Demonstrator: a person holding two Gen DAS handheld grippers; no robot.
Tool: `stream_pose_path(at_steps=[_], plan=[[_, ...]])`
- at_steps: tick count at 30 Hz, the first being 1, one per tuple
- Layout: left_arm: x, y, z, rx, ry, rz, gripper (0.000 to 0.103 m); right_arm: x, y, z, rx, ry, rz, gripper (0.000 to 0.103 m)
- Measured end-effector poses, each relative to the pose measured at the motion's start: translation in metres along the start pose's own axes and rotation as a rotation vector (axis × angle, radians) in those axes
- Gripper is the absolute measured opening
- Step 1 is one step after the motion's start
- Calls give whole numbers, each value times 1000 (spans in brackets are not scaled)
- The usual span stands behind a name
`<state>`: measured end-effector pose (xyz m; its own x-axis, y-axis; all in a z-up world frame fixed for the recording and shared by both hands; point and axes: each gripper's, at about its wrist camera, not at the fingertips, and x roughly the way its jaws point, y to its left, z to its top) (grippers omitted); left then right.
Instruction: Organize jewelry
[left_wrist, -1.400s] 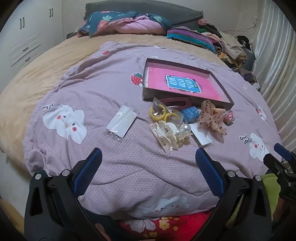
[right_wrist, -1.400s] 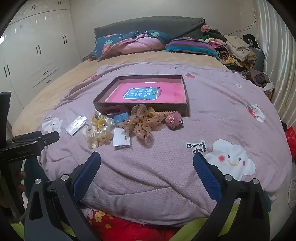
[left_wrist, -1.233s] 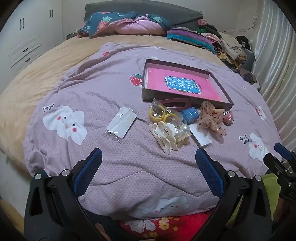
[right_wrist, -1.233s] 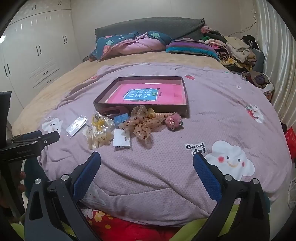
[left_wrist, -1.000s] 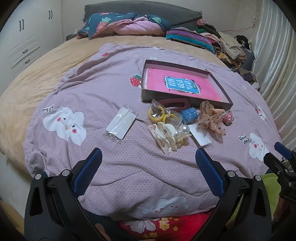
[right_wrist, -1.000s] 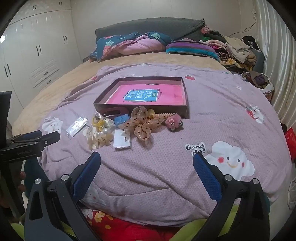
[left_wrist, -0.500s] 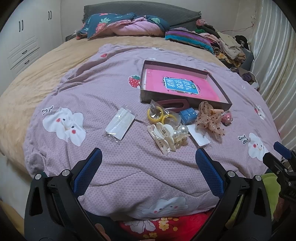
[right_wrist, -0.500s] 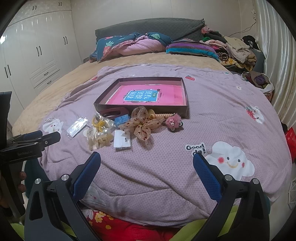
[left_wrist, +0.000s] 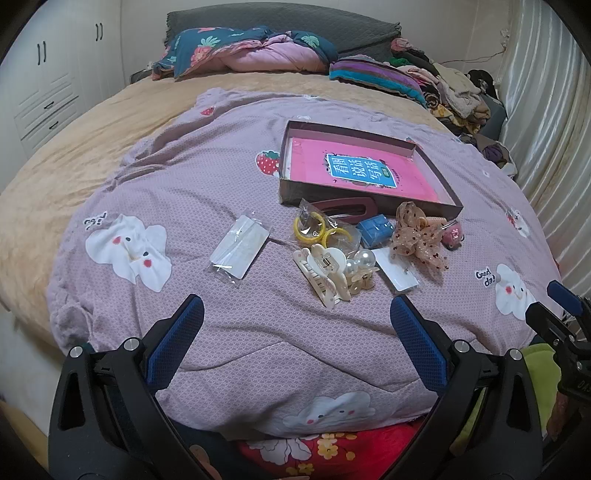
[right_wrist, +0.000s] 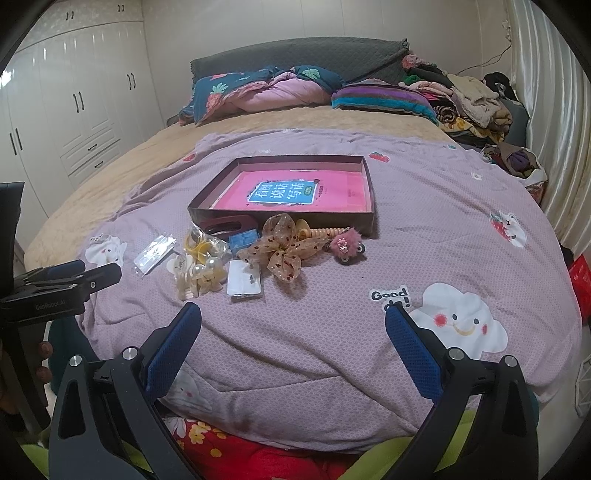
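Barely anything's moved since before: both views drifted slightly, left tongs (left_wrist: 295, 317) and right tongs (right_wrist: 293, 325) wide open and empty, cream plastic claw clip (left_wrist: 323, 273) at 12 o'clock untouched, so sorting hasn't started.

Black tongs (left_wrist: 295, 332) — blue pads (left_wrist: 173, 343), silver screws

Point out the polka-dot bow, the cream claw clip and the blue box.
polka-dot bow (right_wrist: 284, 251), right wrist view, centre knot
cream claw clip (left_wrist: 323, 271), left wrist view, hinge
blue box (left_wrist: 375, 229), left wrist view, top face
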<state>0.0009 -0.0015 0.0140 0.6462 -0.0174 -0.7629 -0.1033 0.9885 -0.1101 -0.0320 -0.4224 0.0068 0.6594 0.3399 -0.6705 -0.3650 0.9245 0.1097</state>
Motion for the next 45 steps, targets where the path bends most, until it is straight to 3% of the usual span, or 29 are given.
stream_pose_path(at_steps=[30,45], plan=[[-2,-4,1,0,-6,3,95,3,4,4,-17,2,41,99],[15,15,40,-19,-24,-27,95,20,6,34,-28,12,89,99]])
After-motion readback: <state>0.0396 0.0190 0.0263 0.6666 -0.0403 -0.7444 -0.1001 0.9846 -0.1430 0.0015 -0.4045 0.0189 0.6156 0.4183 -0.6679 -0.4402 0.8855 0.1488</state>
